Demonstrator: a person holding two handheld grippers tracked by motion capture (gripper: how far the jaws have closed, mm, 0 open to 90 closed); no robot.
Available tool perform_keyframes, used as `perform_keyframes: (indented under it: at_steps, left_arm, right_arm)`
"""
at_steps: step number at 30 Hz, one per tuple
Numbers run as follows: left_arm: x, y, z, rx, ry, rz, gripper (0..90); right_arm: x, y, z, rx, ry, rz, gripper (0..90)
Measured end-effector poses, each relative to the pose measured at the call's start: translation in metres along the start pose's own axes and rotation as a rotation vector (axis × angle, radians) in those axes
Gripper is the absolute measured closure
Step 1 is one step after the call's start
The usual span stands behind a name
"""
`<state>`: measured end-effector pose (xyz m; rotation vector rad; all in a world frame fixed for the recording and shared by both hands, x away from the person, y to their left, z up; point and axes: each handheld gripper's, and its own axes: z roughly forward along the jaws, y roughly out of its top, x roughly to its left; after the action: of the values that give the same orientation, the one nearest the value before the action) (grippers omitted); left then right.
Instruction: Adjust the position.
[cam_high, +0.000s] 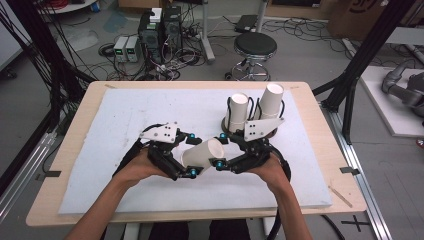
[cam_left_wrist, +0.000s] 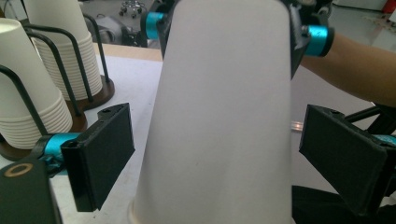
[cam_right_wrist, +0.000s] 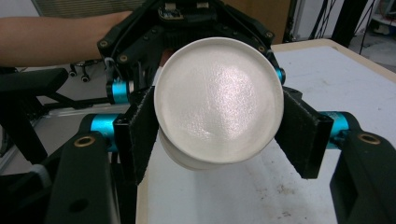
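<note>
between both grippers, plain white cup (cam_high: 202, 153)

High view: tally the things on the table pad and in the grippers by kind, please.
Stacks of white paper cups in wire holders: 2
Single white paper cup held between the grippers: 1
Handheld grippers, left gripper and right gripper: 2
Total: 5
</note>
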<state>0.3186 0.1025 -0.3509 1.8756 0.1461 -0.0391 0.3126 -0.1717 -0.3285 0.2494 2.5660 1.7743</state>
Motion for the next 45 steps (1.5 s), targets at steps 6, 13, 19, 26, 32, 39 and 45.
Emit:
perform_keyframes:
  at_steps: [6, 13, 19, 26, 32, 39, 45]
  left_arm:
    - [-0.001, -0.004, 0.005, 0.022, -0.014, -0.003, 9.9]
    - [0.000, -0.009, 0.006, 0.036, -0.018, -0.010, 10.1]
    - [0.000, -0.009, 0.006, 0.048, -0.032, -0.002, 17.0]
    - [-0.001, -0.009, 0.005, 0.055, -0.039, 0.018, 24.7]
    - [-0.001, -0.009, 0.004, 0.063, -0.036, 0.022, 25.7]
    - [-0.001, -0.009, 0.001, 0.077, -0.024, 0.023, 26.0]
    - [-0.001, -0.008, -0.002, 0.074, -0.016, 0.018, 25.9]
  right_arm:
    - [0.001, 0.001, 0.000, 0.003, 0.004, 0.000, 35.2]
    - [0.001, 0.001, -0.001, -0.003, 0.010, -0.006, 35.2]
    - [0.002, 0.002, 0.001, 0.000, 0.012, -0.008, 35.3]
    - [0.003, 0.002, 0.000, -0.006, 0.028, -0.014, 35.6]
    - [0.002, 0.001, 0.001, -0.008, 0.032, -0.015, 35.4]
    - [0.002, 0.001, -0.005, -0.099, 0.038, 0.008, 16.0]
    - [0.001, -0.002, -0.019, -0.112, 0.013, 0.011, 16.0]
